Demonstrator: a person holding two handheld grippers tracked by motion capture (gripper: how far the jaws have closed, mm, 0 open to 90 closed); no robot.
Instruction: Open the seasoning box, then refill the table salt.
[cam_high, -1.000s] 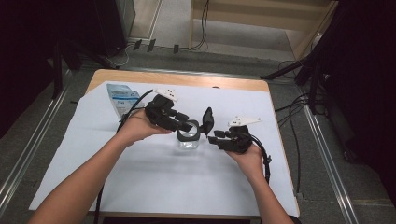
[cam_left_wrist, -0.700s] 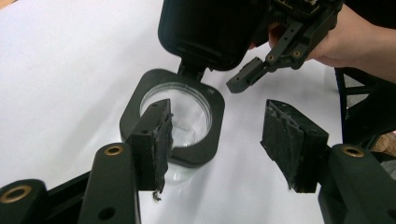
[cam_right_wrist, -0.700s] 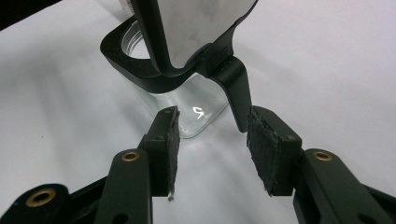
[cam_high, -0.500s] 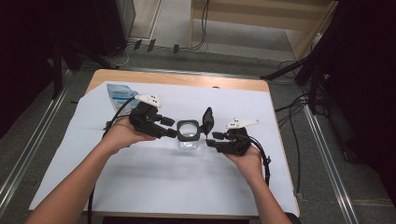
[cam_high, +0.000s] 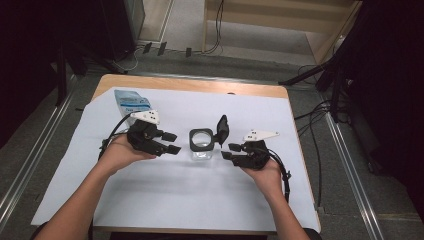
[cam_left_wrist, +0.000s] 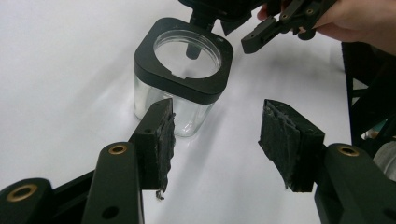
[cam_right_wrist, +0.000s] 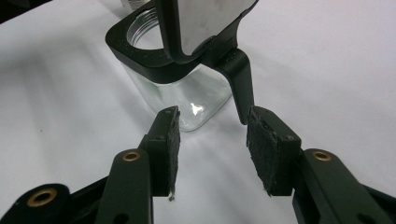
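A clear glass jar (cam_high: 201, 146) with a square black collar is stood upright on the white sheet (cam_high: 165, 195) that covers the wooden table (cam_high: 200, 86), roughly midway between the two grippers. Its black lid (cam_high: 221, 127) is swung open and stood up at the jar's right far side, hinged to the collar.

The left gripper (cam_high: 170, 142) is held in the left hand (cam_high: 120, 151) to the left of the jar, with its jaws pointed rightward at it. The jaws are spread apart and nothing is held between them; a clear gap is left between their tips and the jar. In the left gripper view the jar (cam_left_wrist: 180, 74) is seen just beyond and slightly left of the open jaws, with worn black pads (cam_left_wrist: 164, 140) on their inner faces, and the other gripper is seen past the jar at the top.

The right gripper (cam_high: 230, 151) is held in the right hand (cam_high: 262, 172) to the right of the jar and a little nearer, its jaws aimed leftward. They too are parted and empty, near the jar but not touching it. In the right gripper view the jar (cam_right_wrist: 187, 88) is seen just ahead of the gap, with the raised lid (cam_right_wrist: 205, 23) above and its hinge arm dropped beside the right-hand jaw.

A blue and white pouch (cam_high: 131, 103) is laid flat at the far left of the sheet, well apart from the jar.
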